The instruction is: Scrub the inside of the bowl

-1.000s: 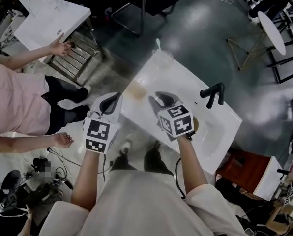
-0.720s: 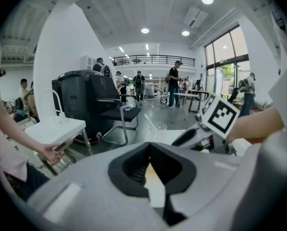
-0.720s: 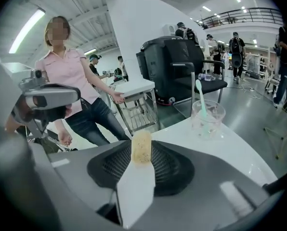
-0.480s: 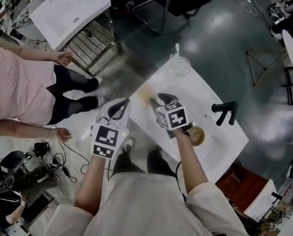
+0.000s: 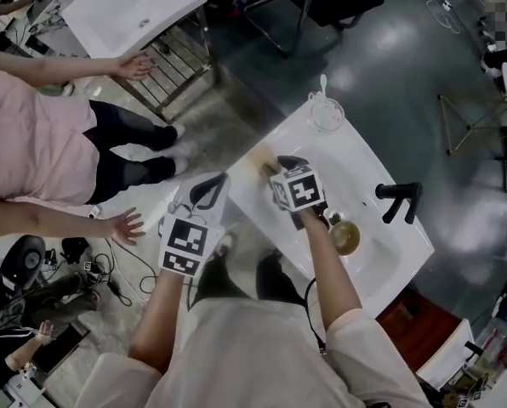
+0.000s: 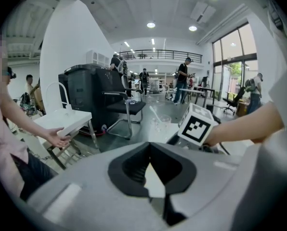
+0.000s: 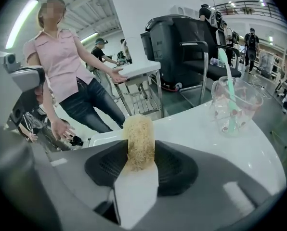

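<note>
A brown bowl [image 5: 346, 235] sits in the basin of the white sink counter [image 5: 368, 172], just right of my right forearm. A tan scrubbing pad [image 5: 256, 158] lies on the counter's left part. My right gripper [image 5: 276, 167] is down over it. In the right gripper view the scrubbing pad [image 7: 139, 139] stands between the jaws of the right gripper [image 7: 141, 150]; the jaws have just been opening, stand wide and do not press on the pad. My left gripper [image 5: 208, 188] hangs off the counter's left edge. The left gripper [image 6: 151, 153] is shut on nothing.
A clear glass [image 5: 326, 112] with a spoon in it stands at the counter's far end, the same glass [image 7: 235, 104] right of the pad. A black faucet [image 5: 397, 199] rises at the right. A person in pink [image 5: 32, 147] stands left, beside another white sink [image 5: 143, 11].
My right gripper came down over the scrubbing pad and its jaws spread. The left gripper sank a little. The bystander's hands shifted.
</note>
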`<state>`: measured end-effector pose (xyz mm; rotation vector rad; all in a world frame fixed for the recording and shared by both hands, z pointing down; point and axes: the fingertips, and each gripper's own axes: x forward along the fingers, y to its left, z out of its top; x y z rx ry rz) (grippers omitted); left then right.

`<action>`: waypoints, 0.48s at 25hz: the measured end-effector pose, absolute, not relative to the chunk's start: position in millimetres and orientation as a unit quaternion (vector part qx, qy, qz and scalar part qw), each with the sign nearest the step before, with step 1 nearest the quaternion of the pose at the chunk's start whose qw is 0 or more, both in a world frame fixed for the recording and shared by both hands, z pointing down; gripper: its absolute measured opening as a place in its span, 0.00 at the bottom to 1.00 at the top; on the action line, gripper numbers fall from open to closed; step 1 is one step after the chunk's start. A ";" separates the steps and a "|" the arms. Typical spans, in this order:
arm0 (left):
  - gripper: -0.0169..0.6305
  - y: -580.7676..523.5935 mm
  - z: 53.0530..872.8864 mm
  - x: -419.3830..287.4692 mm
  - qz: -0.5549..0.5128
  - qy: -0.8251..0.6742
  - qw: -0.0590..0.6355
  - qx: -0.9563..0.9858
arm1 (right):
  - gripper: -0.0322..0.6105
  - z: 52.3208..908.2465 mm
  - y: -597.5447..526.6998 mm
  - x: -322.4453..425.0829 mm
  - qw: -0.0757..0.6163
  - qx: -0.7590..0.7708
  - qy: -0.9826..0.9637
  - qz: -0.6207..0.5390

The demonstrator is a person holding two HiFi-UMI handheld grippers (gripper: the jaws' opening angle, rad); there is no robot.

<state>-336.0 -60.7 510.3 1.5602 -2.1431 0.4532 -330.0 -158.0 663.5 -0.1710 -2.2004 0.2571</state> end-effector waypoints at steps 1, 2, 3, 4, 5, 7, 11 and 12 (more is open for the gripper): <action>0.03 -58.8 511.2 -336.8 0.165 -0.776 0.225 0.565 | 0.32 664.1 -156.9 -331.1 0.445 -0.068 -0.887 0.104; 0.03 -57.2 512.6 -337.5 0.165 -0.776 0.226 0.566 | 0.32 665.3 -156.0 -331.8 0.447 -0.067 -0.886 0.103; 0.03 -56.0 514.4 -337.6 0.164 -0.775 0.227 0.566 | 0.31 666.6 -155.6 -332.4 0.448 -0.065 -0.886 0.103; 0.03 -55.2 516.1 -337.1 0.164 -0.774 0.227 0.568 | 0.31 667.6 -155.4 -333.0 0.449 -0.063 -0.885 0.105; 0.03 -54.7 517.6 -336.0 0.164 -0.773 0.227 0.569 | 0.30 668.7 -155.3 -333.6 0.449 -0.063 -0.885 0.109; 0.03 -54.5 519.1 -332.8 0.164 -0.770 0.226 0.573 | 0.28 670.5 -154.9 -334.0 0.450 -0.065 -0.883 0.118; 0.03 -54.5 513.7 -326.6 0.166 -0.764 0.222 0.582 | 0.23 666.7 -153.1 -330.3 0.449 -0.054 -0.885 0.112; 0.03 -54.3 510.8 -325.9 0.167 -0.763 0.220 0.585 | 0.22 663.9 -152.9 -329.3 0.445 -0.048 -0.887 0.112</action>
